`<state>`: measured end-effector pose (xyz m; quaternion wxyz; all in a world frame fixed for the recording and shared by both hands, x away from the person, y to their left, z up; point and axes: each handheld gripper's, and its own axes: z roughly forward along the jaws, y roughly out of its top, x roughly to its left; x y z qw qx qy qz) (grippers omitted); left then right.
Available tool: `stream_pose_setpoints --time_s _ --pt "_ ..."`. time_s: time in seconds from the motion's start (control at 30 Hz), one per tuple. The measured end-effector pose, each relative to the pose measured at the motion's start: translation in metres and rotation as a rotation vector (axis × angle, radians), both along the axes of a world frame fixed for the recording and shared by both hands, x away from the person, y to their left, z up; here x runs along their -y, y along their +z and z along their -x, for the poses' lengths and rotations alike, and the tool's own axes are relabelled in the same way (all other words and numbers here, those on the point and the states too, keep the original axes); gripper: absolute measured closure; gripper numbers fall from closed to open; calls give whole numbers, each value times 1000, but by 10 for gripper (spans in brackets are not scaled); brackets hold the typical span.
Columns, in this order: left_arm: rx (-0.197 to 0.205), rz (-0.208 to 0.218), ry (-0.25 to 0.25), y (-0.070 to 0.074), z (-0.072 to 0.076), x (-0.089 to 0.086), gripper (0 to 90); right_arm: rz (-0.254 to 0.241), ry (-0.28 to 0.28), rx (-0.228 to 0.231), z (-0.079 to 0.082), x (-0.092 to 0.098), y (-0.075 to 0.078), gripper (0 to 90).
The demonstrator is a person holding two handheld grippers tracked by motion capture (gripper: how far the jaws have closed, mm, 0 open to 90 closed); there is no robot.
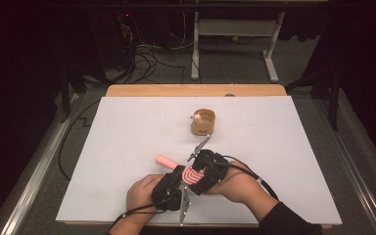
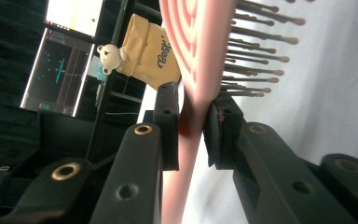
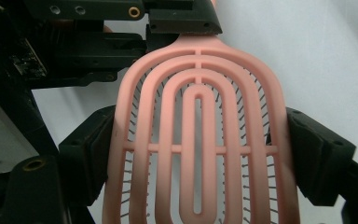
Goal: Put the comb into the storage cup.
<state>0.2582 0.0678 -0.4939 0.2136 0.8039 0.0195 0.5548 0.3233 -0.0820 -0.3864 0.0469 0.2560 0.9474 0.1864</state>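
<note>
A pink vented hairbrush [image 1: 191,175] is held above the white table top [image 1: 127,132], near its front edge. My left gripper [image 1: 177,175] is shut on the brush's neck [image 2: 193,112], with one pad on each flat side. The bristles [image 2: 256,51] point to the right in the left gripper view. My right gripper [image 1: 199,172] is shut across the brush head [image 3: 198,140], its fingers [image 3: 91,149] pressing both side edges. The left gripper [image 3: 182,21] clamps the neck at the top of the right gripper view. The handle [image 1: 165,160] sticks out to the upper left.
A tan pouch-shaped holder with a small white bear [image 1: 203,122] stands mid-table beyond the grippers, and the same holder [image 2: 147,49] appears in the left gripper view. A lit monitor [image 2: 70,46] is off the table. Cables and a desk frame [image 1: 235,44] lie on the floor behind.
</note>
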Motion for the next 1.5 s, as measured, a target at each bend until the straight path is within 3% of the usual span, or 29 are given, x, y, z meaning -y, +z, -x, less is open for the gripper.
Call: stream_pose_setpoints --time_s 0.43,0.5,0.53,0.63,0.73,0.9,1.33,1.5 --pt "18 -2 -5 -2 1 1 775 -8 -9 -27 -3 1 2 197" --pt "20 -23 -5 -1 1 1 776 -8 -9 -30 -3 2 2 197" --pt "19 -3 -14 -2 1 2 777 -4 -6 -35 -3 2 2 196" --pt "23 -6 -17 -2 0 2 782 -6 -8 -37 -4 3 3 196" --pt "30 -34 -11 -1 1 1 783 -8 -6 -38 -4 3 3 194" --pt "23 -36 -18 -1 1 1 786 -2 3 -31 -4 2 3 185" --pt "23 -27 -15 -1 0 0 790 40 20 -24 -4 9 5 4" --pt "24 -38 -21 -1 0 0 791 49 18 -3 -2 15 8 1"
